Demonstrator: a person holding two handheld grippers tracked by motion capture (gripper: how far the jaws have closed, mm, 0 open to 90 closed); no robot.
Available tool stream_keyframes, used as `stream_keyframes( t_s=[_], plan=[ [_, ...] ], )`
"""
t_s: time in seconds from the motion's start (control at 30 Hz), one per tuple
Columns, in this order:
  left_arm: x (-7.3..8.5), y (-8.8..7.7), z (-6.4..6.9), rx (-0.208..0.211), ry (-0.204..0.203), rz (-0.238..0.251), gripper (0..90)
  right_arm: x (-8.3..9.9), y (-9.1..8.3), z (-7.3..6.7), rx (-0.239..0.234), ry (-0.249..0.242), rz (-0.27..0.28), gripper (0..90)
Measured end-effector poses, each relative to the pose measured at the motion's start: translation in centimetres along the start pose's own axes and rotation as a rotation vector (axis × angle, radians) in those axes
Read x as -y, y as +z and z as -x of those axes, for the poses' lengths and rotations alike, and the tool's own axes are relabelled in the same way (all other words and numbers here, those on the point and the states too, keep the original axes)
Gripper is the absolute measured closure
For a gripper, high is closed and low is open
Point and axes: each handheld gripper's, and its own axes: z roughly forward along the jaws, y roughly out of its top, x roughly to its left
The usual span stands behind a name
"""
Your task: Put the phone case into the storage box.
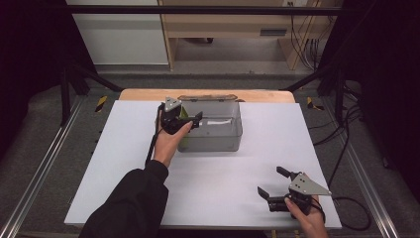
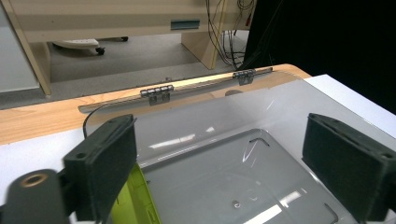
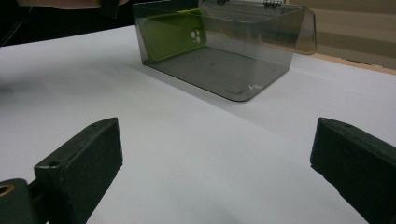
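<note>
A clear smoky-grey plastic box (image 1: 214, 144) stands at the back middle of the white table, its hinged lid (image 2: 156, 93) folded back. A lime-green phone case (image 3: 173, 35) stands on edge inside, leaning on the box's left wall (image 2: 133, 200). My left gripper (image 1: 185, 119) hovers over the box's left end with its jaws open (image 2: 224, 140). Nothing lies between its pads, and the case sits just below its left jaw. My right gripper (image 1: 272, 181) is open above the table near the front right (image 3: 215, 154), well apart from the box (image 3: 233, 70), and holds nothing.
A white sheet (image 1: 124, 163) covers the wooden table (image 1: 143, 94). Metal rails (image 1: 39, 168) run along both sides. A wooden desk (image 1: 223, 25) and cables stand on the floor beyond the far edge.
</note>
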Motion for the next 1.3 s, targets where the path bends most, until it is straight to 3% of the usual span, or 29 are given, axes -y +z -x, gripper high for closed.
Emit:
stream_keyframes(
  t_s=[0.27,0.83,1.2,1.3],
  plan=[
    [0.0,0.1,0.4,0.005,0.020,0.003,4.6,0.0,0.0,0.0,-0.001,0.000,-0.004,2.5],
    [-0.1,-0.1,0.8,0.003,0.043,0.033,5.8,0.0,0.0,-0.1,0.002,-0.003,-0.006,2.5],
    [-0.4,-0.7,1.0,0.012,0.085,0.079,5.8,0.0,0.0,-0.1,0.002,-0.010,-0.004,2.6],
    [-0.4,-0.7,1.1,0.015,0.073,0.103,5.5,0.0,0.0,-0.1,0.004,-0.014,0.001,2.6]
  ],
)
